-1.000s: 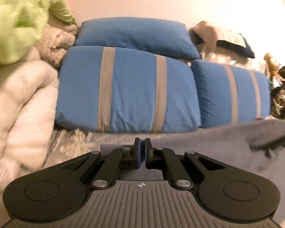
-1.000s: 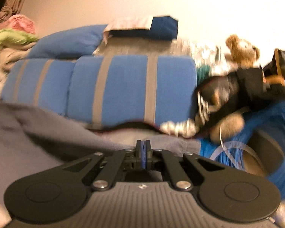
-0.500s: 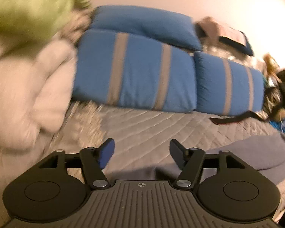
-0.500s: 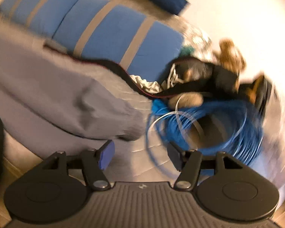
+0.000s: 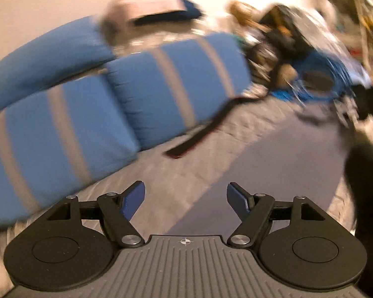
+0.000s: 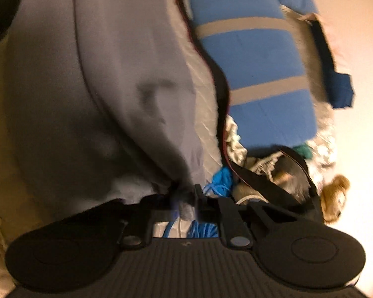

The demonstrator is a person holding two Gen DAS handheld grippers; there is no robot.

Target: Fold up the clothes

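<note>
We see the left hand-held gripper (image 5: 185, 198) spread wide over the bed (image 5: 186, 173) — the right hand-held gripper (image 6: 185, 202) pinches the grey garment (image 6: 124, 79).

We see a plain grey garment (image 6: 126, 79) spread over the bed, smooth on top with a few soft creases, one bunched end pinched between the right tongs (image 6: 184, 204).
</note>
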